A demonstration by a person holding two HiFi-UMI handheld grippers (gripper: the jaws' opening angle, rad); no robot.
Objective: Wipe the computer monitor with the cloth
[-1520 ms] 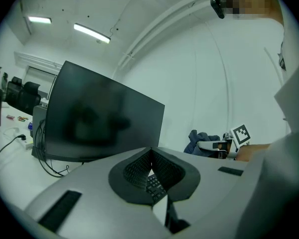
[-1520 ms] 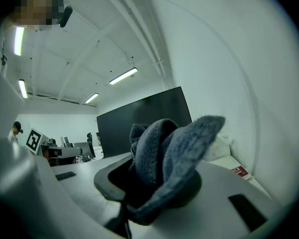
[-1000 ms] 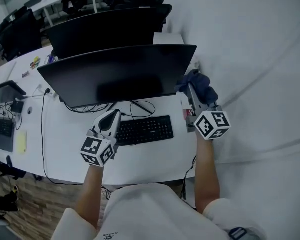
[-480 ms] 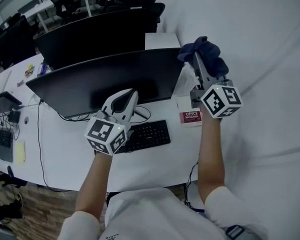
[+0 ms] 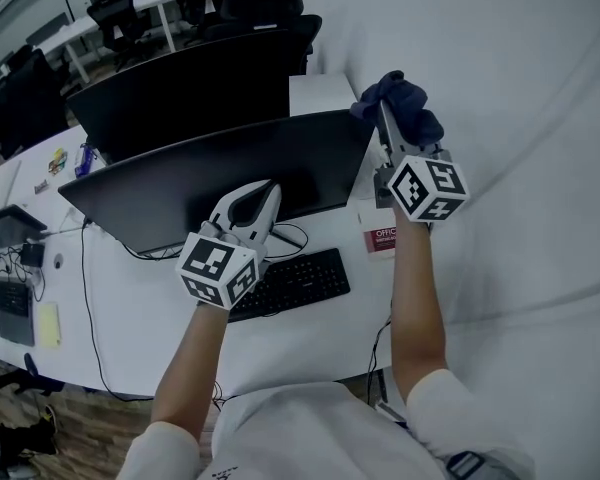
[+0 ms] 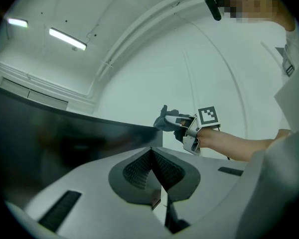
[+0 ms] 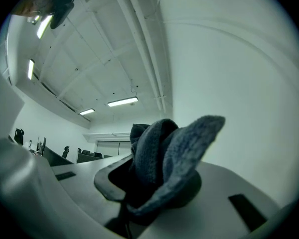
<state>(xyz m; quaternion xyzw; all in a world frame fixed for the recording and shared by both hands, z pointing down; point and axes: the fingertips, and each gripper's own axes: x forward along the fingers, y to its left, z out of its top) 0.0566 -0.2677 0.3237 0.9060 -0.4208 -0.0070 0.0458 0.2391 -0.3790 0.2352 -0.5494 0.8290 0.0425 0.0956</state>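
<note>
Head view: at lower centre the left gripper (image 5: 263, 194) is held with jaws pressed together, empty. Behind it the monitor (image 5: 180, 183) is set with its long axis left to right, screen toward the person. At upper right the cloth (image 5: 408, 106), judged soft and light, is clamped by its bunched middle in the right gripper (image 5: 387, 118).

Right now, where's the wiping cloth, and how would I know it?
Find the nearer wide black computer monitor. Beside its right edge, the right gripper clamps a fluffy dark blue cloth, the only soft, crumpled thing there.
</note>
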